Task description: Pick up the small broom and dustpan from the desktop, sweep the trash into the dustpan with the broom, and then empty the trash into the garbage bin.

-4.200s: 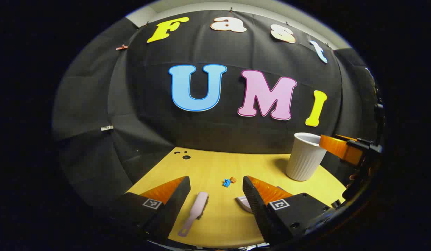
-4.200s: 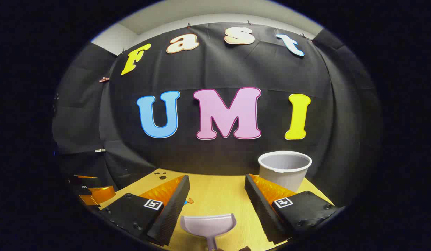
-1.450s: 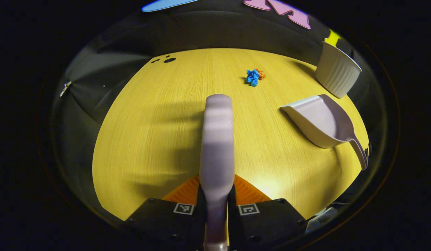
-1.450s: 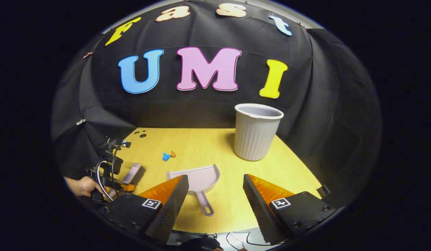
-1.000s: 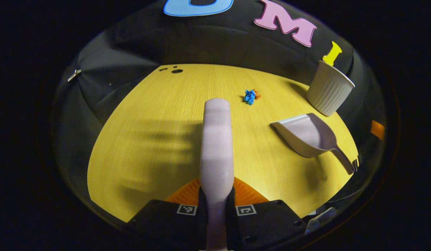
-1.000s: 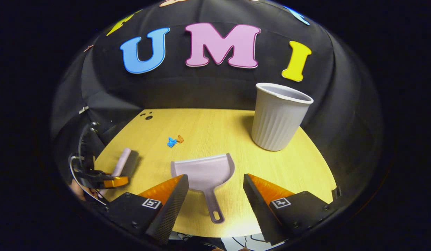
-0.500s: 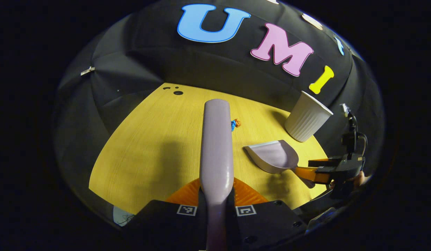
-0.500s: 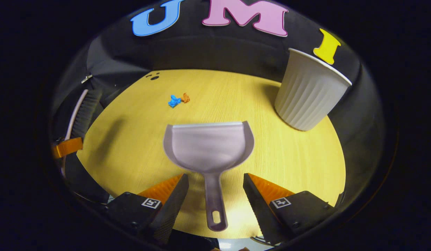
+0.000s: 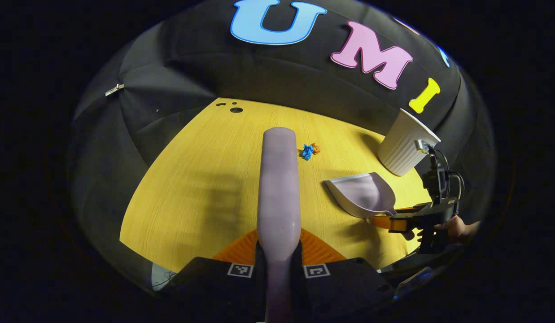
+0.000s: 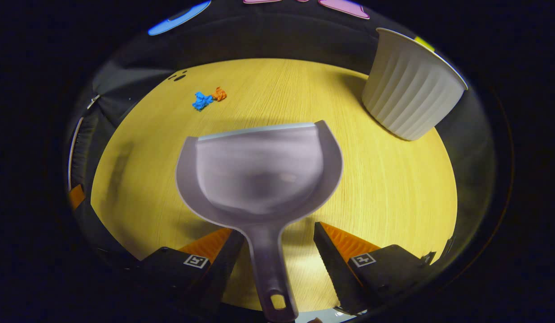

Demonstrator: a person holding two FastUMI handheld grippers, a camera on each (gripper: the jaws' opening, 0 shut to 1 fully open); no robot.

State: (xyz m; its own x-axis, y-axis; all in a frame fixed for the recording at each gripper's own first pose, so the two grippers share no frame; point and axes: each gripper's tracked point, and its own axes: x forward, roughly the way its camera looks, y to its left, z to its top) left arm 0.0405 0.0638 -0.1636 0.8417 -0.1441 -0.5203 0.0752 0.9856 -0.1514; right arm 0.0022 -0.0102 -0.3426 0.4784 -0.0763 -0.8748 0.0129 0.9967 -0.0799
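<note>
My left gripper (image 9: pixel 279 240) is shut on the handle of the pale lilac broom (image 9: pixel 278 179), which sticks out ahead above the yellow table. The blue and orange scraps of trash (image 9: pixel 309 150) lie just past the broom's tip. To the right sits the lilac dustpan (image 9: pixel 362 195), with my right gripper (image 9: pixel 396 222) at its handle. In the right gripper view the dustpan (image 10: pixel 259 170) rests on the table and its handle runs between the fingers of my open right gripper (image 10: pixel 277 249), the left finger close to it and the right finger apart. The trash (image 10: pixel 207 98) lies at the far left.
A white ribbed bin (image 10: pixel 409 96) stands upright at the table's back right, also seen in the left gripper view as the bin (image 9: pixel 405 146). The wooden table (image 10: pixel 394 188) has small holes at its far left corner. A hand (image 9: pixel 459 224) holds the right gripper.
The right gripper has come down and forward over the dustpan, so the handle now lies between its open fingers. The left gripper keeps the broom raised, barely shifted.
</note>
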